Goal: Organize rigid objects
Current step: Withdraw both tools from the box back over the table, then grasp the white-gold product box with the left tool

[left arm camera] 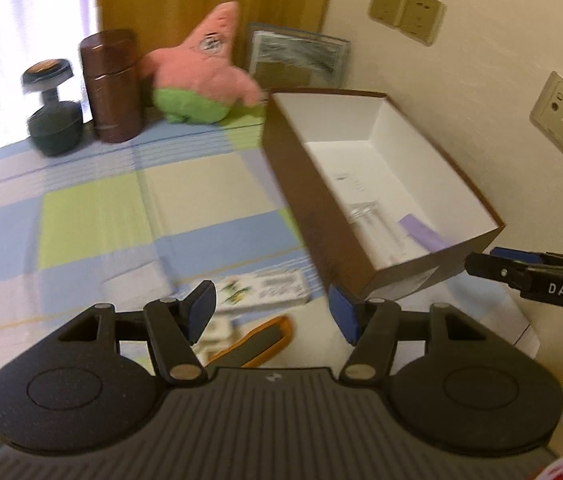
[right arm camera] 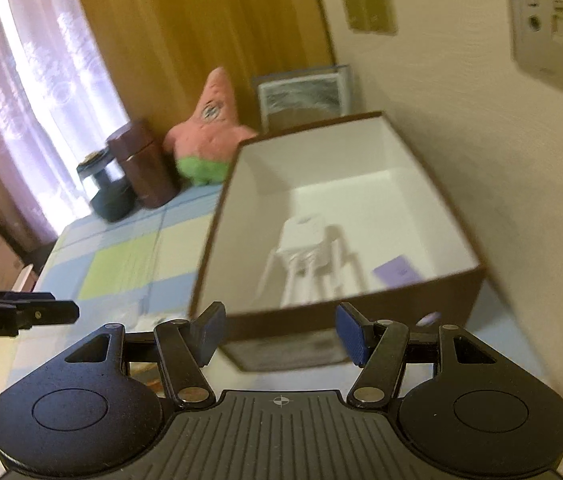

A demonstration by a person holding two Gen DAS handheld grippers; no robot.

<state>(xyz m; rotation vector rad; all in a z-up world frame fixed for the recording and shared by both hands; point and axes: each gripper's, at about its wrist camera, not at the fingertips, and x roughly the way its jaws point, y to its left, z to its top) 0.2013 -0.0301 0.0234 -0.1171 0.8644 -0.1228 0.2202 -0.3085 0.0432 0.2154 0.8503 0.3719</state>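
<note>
1. Left gripper (left arm camera: pixel 273 312): jaws spread wide, nothing held; hovers over the near edge of the checked tablecloth (left arm camera: pixel 93 208), just beside the near corner of the box (left arm camera: pixel 305 184)
2. Right gripper (right arm camera: pixel 279 334): jaws spread wide, nothing held; faces the near short wall of the box, fingers apart from it
3. Box, brown outside, white inside: open top, set along the wall; long axis runs away from both cameras toward the framed picture (left arm camera: pixel 297 56)
4. Contents: a white plastic item (right arm camera: pixel 313 252) and a purple card (right arm camera: pixel 395 272), near the close end; the item's long axis seems to follow the box's, blur prevents certainty
5. Loose items awaiting sorting, below the left gripper: flat printed packet (left arm camera: pixel 265 292), long axis roughly crosswise; orange-edged tool (left arm camera: pixel 253 340), lying diagonal; small white piece (left arm camera: pixel 217 332), identity unclear
6. Background, well apart: dumbbell (left arm camera: pixel 51 112), brown canister (left arm camera: pixel 111 84), pink plush (left arm camera: pixel 205 72)
7. Risks, judged: the left right-hand finger could clip the box corner and shift it; the flat packet gives little edge to pinch and may slide; the two grippers, near each other, could collide over the box
</note>
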